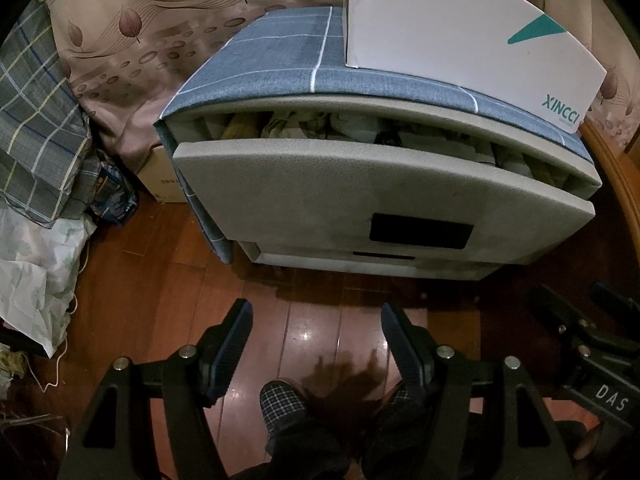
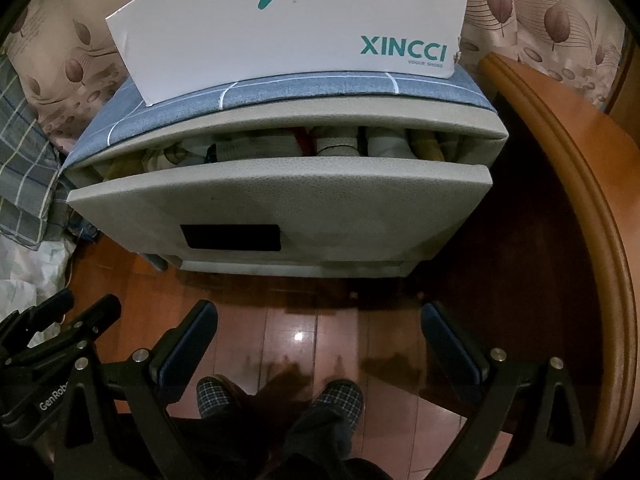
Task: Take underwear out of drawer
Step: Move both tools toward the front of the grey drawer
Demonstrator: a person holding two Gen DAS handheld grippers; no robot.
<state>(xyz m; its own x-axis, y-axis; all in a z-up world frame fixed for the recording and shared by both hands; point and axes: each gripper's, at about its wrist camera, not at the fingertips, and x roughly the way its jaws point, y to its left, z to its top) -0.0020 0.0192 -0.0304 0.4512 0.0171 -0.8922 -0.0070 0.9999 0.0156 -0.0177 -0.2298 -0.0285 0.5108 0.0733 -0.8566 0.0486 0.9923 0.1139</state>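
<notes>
A grey drawer unit stands on the wooden floor with its top drawer (image 1: 360, 184) pulled partly out; it also shows in the right wrist view (image 2: 280, 204). Folded pale clothes (image 1: 352, 126) fill the drawer, also seen from the right wrist (image 2: 336, 142); I cannot pick out the underwear. My left gripper (image 1: 316, 320) is open and empty, held above the floor in front of the drawer. My right gripper (image 2: 320, 316) is open and empty, beside the left one. Each gripper shows at the edge of the other's view.
A white XINCCI shoe box (image 2: 288, 36) sits on the blue checked cloth (image 1: 280, 52) covering the unit. Plaid bedding (image 1: 36, 128) and a cardboard box (image 1: 164, 176) lie to the left. A curved wooden board (image 2: 580, 200) is at the right. The person's slippered feet (image 2: 340, 396) are below.
</notes>
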